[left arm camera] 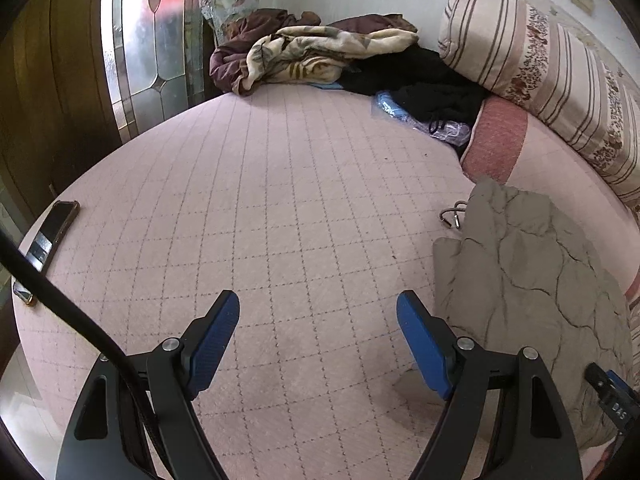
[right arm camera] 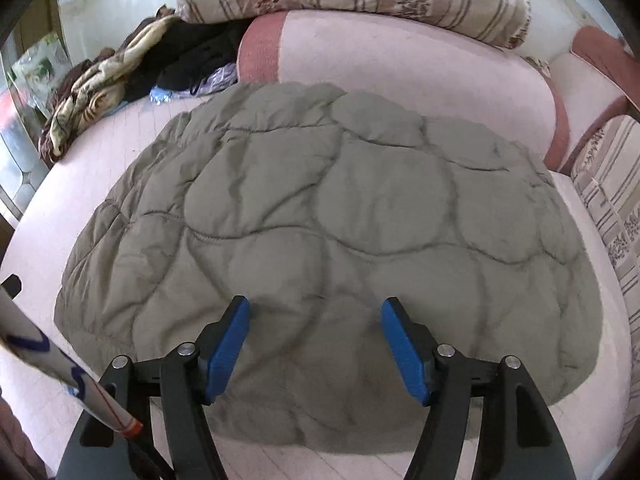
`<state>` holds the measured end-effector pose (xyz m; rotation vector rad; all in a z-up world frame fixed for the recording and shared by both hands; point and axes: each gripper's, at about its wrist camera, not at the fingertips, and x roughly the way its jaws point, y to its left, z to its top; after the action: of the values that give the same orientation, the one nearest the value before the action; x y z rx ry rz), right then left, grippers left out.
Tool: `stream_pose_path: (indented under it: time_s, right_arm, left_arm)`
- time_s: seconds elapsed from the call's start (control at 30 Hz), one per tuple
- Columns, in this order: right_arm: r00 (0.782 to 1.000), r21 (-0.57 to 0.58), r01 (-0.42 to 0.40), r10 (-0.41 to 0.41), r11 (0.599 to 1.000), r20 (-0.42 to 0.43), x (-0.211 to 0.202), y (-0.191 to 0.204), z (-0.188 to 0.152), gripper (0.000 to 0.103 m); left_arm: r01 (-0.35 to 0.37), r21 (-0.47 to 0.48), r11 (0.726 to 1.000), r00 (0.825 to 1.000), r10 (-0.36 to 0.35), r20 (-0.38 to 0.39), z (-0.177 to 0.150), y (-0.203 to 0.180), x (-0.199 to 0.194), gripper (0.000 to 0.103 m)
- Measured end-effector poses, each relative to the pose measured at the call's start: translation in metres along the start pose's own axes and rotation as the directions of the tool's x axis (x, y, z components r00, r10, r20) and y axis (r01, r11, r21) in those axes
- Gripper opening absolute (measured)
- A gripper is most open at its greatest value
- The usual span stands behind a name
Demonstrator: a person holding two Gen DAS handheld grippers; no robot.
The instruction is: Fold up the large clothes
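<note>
A grey-green quilted jacket lies folded into a flat bundle on the pink checked bed cover. In the left wrist view the jacket lies at the right. My left gripper is open and empty over the bare cover, left of the jacket. My right gripper is open and empty, hovering just above the jacket's near part. The right gripper's body shows at the left view's right edge.
A pile of blankets and dark clothes lies at the bed's far side. A striped bolster and pink pillows lie behind the jacket. A phone lies at the left edge. A metal ring lies by the jacket.
</note>
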<state>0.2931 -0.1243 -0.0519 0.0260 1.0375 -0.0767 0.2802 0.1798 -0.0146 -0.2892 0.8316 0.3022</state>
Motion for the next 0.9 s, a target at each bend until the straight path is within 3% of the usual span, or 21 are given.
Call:
stream_pose_path:
  time_s: [0.13,0.37,0.43,0.67,0.77,0.87,0.9]
  right_arm:
    - [0.997,0.117,0.072,-0.072,0.991,-0.004,-0.002,-0.058,-0.009,0.072]
    - [0.973,0.317,0.231,-0.228,0.920,-0.049,-0.016,-0.176,-0.044,0.073]
    - [0.969,0.364,0.244,-0.239,0.899,-0.060,-0.025,-0.202,-0.055,0.074]
    - [0.980,0.458,0.193,-0.196,0.868,-0.040,-0.049,-0.250,-0.074,0.079]
    - [0.989,0.489,0.137,-0.150,0.861,-0.014,-0.049,-0.266,-0.073,0.088]
    - [0.997,0.531,0.052,-0.071,0.846,0.016,-0.042,-0.283,-0.071,0.093]
    - [0.999,0.547,0.013,-0.034,0.837,0.027,-0.038,-0.287,-0.069,0.095]
  left_arm:
    - [0.012,0.016,1.000,1.000,-0.012,0.001,-0.002,-0.007,-0.006,0.080]
    - [0.024,0.048,0.999,0.999,-0.025,0.032,-0.006,-0.021,-0.019,0.080]
    - [0.022,0.060,0.998,0.999,-0.023,0.029,-0.008,-0.027,-0.019,0.080]
    - [0.021,0.101,0.995,1.000,-0.023,0.018,-0.008,-0.045,-0.015,0.080]
    - [0.088,0.075,0.993,0.996,-0.086,-0.026,-0.002,-0.045,-0.006,0.080]
    - [0.239,0.005,0.971,0.965,-0.237,-0.113,0.006,-0.043,0.011,0.080]
    - [0.301,-0.032,0.953,0.942,-0.302,-0.146,0.007,-0.043,0.020,0.081]
